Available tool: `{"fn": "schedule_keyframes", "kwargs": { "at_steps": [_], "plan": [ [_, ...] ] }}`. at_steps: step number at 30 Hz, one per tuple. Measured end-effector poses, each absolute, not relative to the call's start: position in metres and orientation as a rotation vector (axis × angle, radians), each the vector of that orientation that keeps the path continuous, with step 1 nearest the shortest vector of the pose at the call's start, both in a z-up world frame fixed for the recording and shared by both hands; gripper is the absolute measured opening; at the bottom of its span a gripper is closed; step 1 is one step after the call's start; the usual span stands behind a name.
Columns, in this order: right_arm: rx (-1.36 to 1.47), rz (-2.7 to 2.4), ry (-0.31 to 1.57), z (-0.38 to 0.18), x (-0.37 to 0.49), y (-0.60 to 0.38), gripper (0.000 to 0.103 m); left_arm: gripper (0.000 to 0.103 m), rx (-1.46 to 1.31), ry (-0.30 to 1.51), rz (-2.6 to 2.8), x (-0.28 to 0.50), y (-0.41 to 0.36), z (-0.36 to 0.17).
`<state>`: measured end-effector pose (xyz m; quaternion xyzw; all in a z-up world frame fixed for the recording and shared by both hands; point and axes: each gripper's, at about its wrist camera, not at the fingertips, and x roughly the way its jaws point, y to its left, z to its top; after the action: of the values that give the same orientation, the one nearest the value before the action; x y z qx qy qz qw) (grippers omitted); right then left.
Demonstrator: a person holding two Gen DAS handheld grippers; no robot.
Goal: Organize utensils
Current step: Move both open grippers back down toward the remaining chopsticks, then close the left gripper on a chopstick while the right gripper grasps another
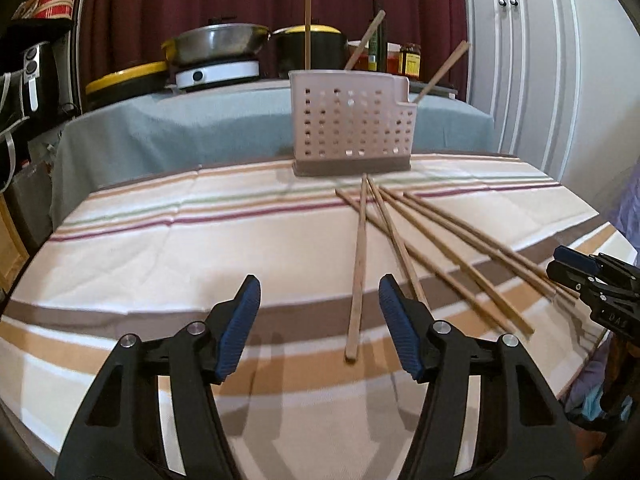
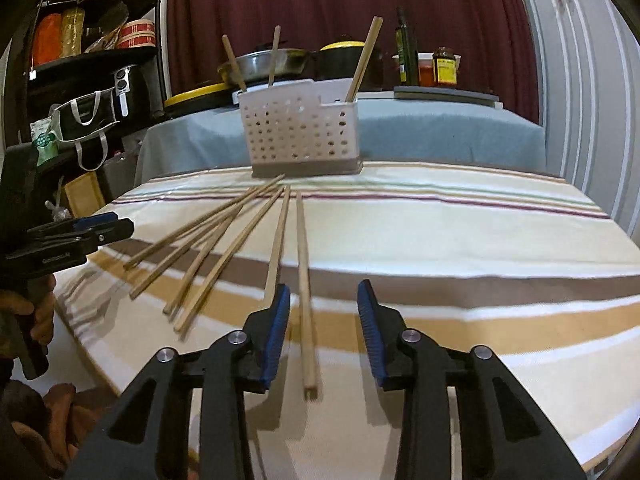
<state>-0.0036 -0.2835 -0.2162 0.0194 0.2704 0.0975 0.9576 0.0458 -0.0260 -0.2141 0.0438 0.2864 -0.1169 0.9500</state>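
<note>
A pale perforated utensil holder (image 1: pixel 352 124) (image 2: pixel 300 132) stands at the far edge of the striped tablecloth (image 1: pixel 160 248), with three wooden chopsticks (image 1: pixel 307 28) upright in it. Several loose chopsticks (image 1: pixel 448 248) (image 2: pixel 208 248) fan out on the cloth in front of it. My left gripper (image 1: pixel 319 300) is open low over the cloth, and one chopstick (image 1: pixel 358 268) lies between its fingers, nearer the right one. My right gripper (image 2: pixel 324 308) is open too, with a chopstick (image 2: pixel 306 300) lying between its fingers, close to the left pad (image 2: pixel 276 336).
Behind the holder is a second table under a grey-blue cloth (image 1: pixel 200 128), with pans, an induction plate (image 1: pixel 218 73) and jars. Dark shelves with bags (image 2: pixel 80 80) stand at the left, white cabinet doors (image 1: pixel 540 60) at the right. A hand (image 2: pixel 36 312) holds the left gripper.
</note>
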Motion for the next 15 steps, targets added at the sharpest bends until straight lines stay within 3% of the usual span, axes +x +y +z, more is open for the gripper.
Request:
{"fn": "schedule_keyframes", "kwargs": {
  "at_steps": [9,15],
  "plan": [
    [0.038,0.197,0.559,-0.223,-0.008,-0.281,0.017,0.046,0.104,0.611,-0.263,0.041,-0.032,-0.229],
    [0.046,0.189,0.553,-0.224,-0.010,-0.283,0.014,0.039,0.098,0.623,-0.278,0.042,-0.038,-0.238]
  ]
}}
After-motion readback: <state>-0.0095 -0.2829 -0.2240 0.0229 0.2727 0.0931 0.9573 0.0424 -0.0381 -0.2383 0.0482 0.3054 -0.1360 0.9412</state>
